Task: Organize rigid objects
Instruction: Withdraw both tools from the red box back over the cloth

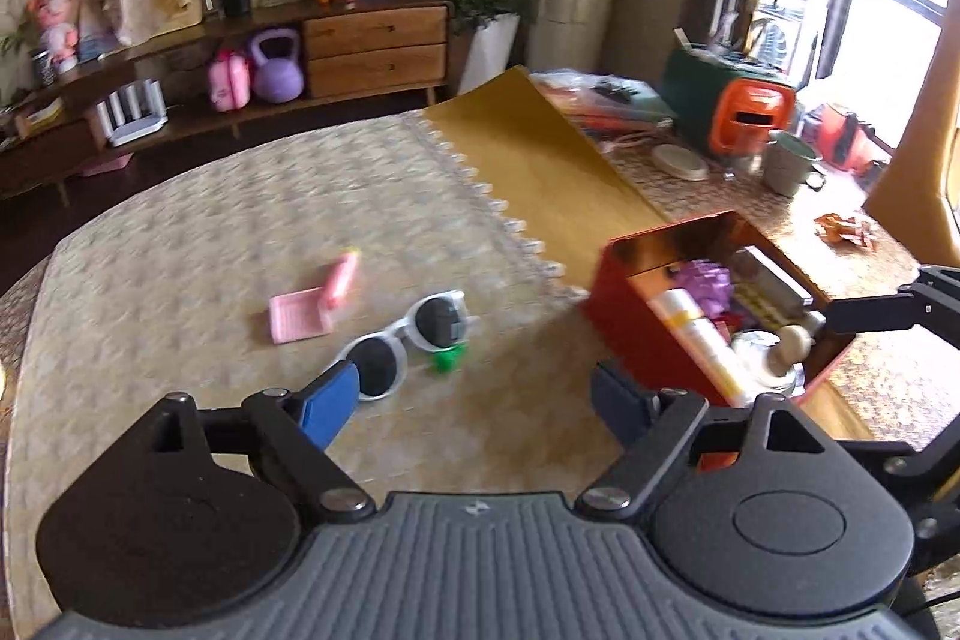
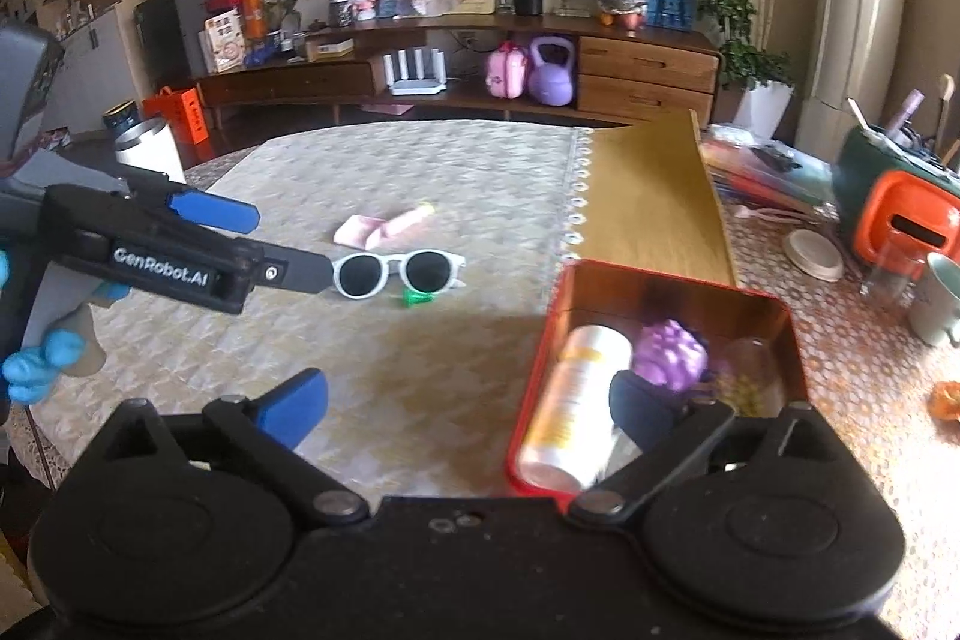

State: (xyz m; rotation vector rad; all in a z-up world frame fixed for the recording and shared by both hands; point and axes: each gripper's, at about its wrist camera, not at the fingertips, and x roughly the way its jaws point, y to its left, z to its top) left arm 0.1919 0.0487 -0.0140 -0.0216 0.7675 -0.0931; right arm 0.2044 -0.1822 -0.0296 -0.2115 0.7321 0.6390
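One pair of sunglasses (image 2: 393,273), one red tin (image 2: 678,280), two claws (image 2: 246,244).

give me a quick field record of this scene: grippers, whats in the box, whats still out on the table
left gripper: open, empty, near the sunglasses
right gripper: open, empty, at the box
red box: open top, on the table
in box: white tube, purple item, other small items, unclear
still out: white sunglasses, pink item, small green item
surface: patterned tablecloth
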